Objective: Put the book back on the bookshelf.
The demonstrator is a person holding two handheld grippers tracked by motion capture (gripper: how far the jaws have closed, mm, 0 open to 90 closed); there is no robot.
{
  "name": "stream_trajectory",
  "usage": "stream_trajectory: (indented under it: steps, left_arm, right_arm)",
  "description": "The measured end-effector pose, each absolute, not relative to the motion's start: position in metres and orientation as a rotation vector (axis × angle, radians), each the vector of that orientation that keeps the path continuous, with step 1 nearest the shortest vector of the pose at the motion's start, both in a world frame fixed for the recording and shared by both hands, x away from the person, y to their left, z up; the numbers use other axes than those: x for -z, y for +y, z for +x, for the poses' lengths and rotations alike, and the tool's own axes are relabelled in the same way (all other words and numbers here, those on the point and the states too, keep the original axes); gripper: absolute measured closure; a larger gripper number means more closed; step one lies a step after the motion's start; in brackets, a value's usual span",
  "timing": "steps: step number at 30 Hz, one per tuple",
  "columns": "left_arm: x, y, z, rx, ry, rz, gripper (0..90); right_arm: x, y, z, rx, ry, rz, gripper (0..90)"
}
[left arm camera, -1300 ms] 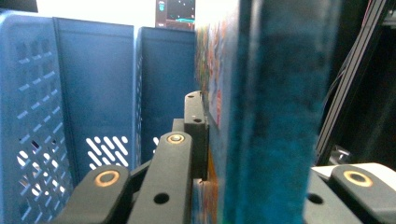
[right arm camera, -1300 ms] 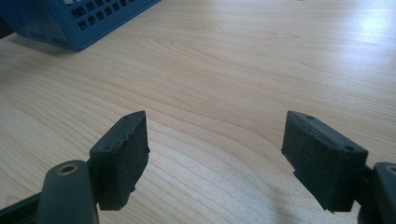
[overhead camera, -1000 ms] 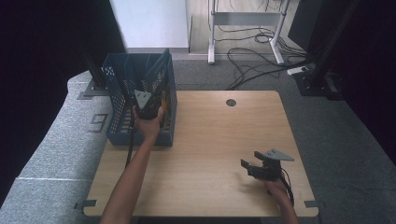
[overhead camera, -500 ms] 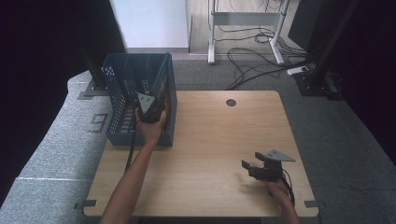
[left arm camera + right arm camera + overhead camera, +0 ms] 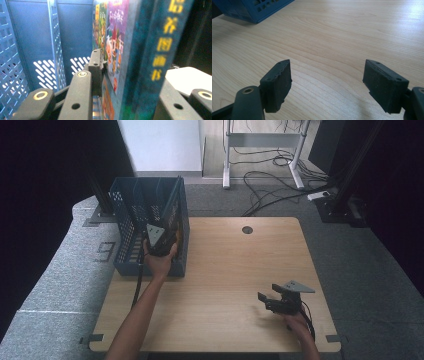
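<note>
High view: one rectangular desk of pale wood-grain laminate with rounded corners carries everything, a single dark round cable port set near its far edge. At the desk's far left corner stands one blue plastic crate, box-shaped and open on top, its walls pierced with rows of small square holes and slanted slots. Upright books stand inside the crate against its right wall. The left gripper, black with a grey three-cornered plate on top, is held over the crate's near right part by the person's left hand.

Left gripper view: the jaws straddle one hardcover book that stands on end just beside the crate's right wall. Its spine is dark teal, slightly worn in texture, and bears a column of yellow Chinese characters, too blurred to read with certainty. Its glossy cover shows a colourful cartoon picture with purple, red and green areas. These jaws have just been easing apart, with the book between them; the left pad sits at the cover, and whether it presses I cannot tell.

Well away from the crate, near the desk's front right corner, the right gripper rests low in the right hand. Right gripper view: two blocky black rubber pads with a ribbed, grainy face stand spread wide over bare wood, nothing between them.
</note>
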State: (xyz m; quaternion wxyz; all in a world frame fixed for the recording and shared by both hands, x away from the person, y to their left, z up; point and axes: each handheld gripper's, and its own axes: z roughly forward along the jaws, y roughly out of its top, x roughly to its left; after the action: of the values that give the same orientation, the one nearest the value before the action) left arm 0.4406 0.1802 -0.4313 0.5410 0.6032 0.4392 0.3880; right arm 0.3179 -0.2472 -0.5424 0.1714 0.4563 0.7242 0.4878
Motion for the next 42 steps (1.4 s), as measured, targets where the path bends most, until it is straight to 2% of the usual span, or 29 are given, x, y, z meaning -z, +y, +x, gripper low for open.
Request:
stream_trajectory:
  steps: [8,15,22,29,42]
  left_arm:
    - [0.432,0.181,0.440,-0.919,1.029,1.453,67.9]
    - [0.431,0.181,0.440,-0.886,1.011,1.489,48.4]
    - [0.432,0.185,0.440,-0.811,1.020,1.532,38.5]
    - [0.430,0.186,0.435,-0.747,1.019,1.574,33.0]
    - [0.434,0.197,0.414,-0.683,1.021,1.612,31.3]
  right_arm:
    - [0.544,-0.247,0.318,-1.380,2.061,1.299,22.2]
    - [0.545,-0.248,0.318,-1.387,2.063,1.302,22.3]
    - [0.545,-0.249,0.318,-1.387,2.061,1.302,22.3]
    - [0.545,-0.249,0.319,-1.386,2.060,1.308,22.3]
    - [0.545,-0.249,0.319,-1.384,2.062,1.302,22.3]
